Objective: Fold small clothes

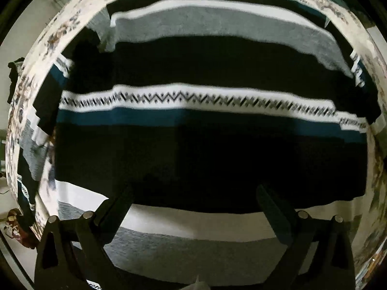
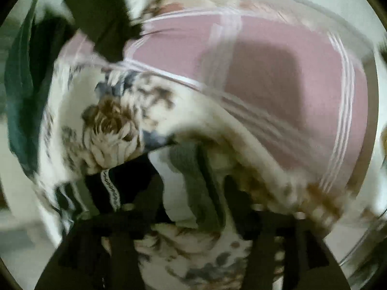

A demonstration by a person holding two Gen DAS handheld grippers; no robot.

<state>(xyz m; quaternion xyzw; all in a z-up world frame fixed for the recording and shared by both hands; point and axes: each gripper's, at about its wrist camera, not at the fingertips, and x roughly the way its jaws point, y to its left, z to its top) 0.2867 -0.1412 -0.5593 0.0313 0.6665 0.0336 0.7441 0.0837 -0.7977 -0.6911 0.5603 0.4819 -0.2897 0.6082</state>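
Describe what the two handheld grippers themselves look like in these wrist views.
The left gripper is matte black: two flat, paddle-shaped fingers on angular black linkage arms with round silver pivot pins. No cables, markings or sleeves show. The right gripper is heavily motion-blurred; it reads as the same black build with two dark fingers, but pins and finer details cannot be made out.

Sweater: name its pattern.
The sweater has black, white, grey and teal stripes with a zigzag band; clearest in left wrist view.

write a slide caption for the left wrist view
Left gripper, fingers open, above a striped sweater spread flat on a floral cloth.
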